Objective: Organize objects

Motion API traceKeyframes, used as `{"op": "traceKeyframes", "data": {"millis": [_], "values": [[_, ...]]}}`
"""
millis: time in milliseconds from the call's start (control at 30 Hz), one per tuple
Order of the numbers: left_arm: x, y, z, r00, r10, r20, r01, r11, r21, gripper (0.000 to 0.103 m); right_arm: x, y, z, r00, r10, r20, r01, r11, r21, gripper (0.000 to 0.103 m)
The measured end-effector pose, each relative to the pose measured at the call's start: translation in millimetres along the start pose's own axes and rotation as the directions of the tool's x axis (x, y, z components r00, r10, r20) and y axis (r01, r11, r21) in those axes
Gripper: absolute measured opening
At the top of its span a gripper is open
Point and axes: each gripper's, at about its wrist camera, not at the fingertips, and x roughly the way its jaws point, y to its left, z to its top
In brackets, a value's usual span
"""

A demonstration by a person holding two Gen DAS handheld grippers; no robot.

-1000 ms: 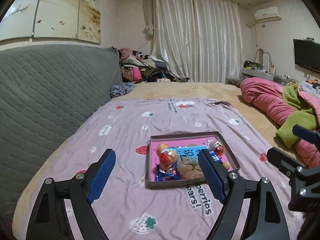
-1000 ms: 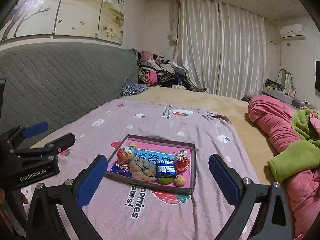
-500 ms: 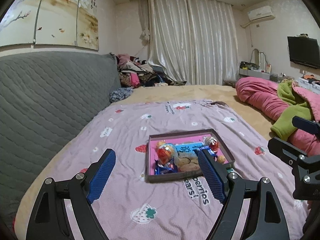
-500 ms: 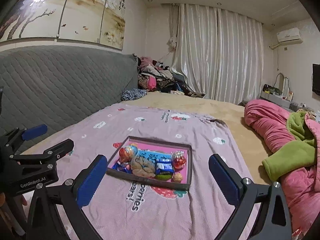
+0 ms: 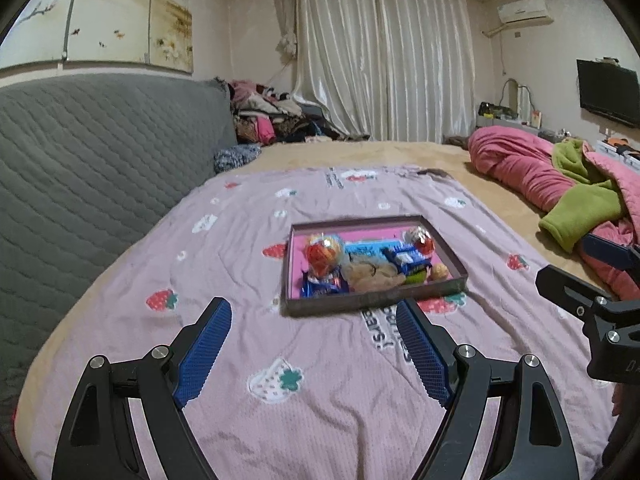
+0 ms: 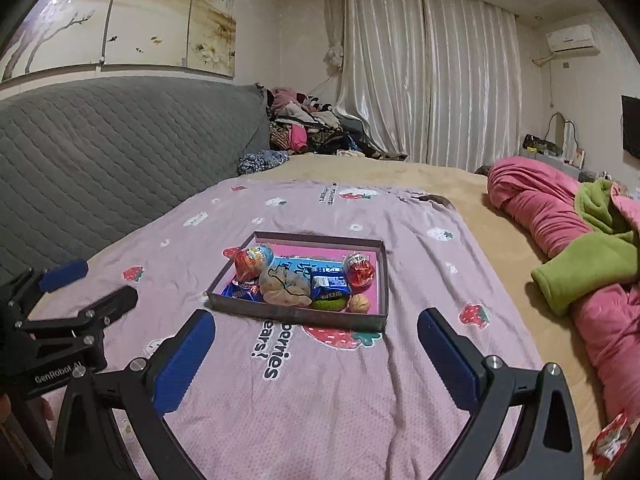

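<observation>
A shallow brown tray (image 5: 372, 300) with a pink floor sits on the pink strawberry blanket (image 5: 280, 400); it also shows in the right wrist view (image 6: 296, 314). It holds two red foil eggs (image 6: 360, 272), blue snack packets (image 6: 330, 282), a beige plush (image 6: 284, 290), a green item and a walnut (image 6: 359, 303). My left gripper (image 5: 312, 348) is open and empty, short of the tray's near wall. My right gripper (image 6: 316, 360) is open and empty, also short of the tray.
A grey quilted headboard (image 5: 80, 152) runs along the left. A pink and green duvet (image 6: 580, 248) lies bunched at the right. Clothes are piled by the curtain (image 5: 272, 120). A red wrapper (image 6: 608, 440) lies at the blanket's right edge.
Both grippers have pulled back and risen from the tray, which now looks farther off. Both stay open and empty. The tray's contents have not moved.
</observation>
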Motion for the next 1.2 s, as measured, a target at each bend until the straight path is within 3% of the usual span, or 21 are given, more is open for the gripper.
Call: {"op": "traceKeyframes", "data": {"millis": [733,967,1200], "values": [[19.1,-4.2,-41.6,0.999,-0.038,-0.030,0.036,0.998,-0.051,0.085,28.9,6.7,-53.9,0.995,-0.021,-0.095,0.020,1.000,-0.009,0.102],[28.4,-3.7,-47.6,0.999,-0.036,-0.033,0.035,0.998,-0.047,0.085,32.0,-0.7,-57.8,0.997,-0.018,-0.075,0.020,0.999,0.025,0.102],[40.3,-6.9,-56.7,0.998,-0.031,-0.050,0.030,0.999,-0.039,0.085,50.3,-5.6,-68.6,0.991,-0.012,-0.134,0.016,0.999,0.028,0.102]]}}
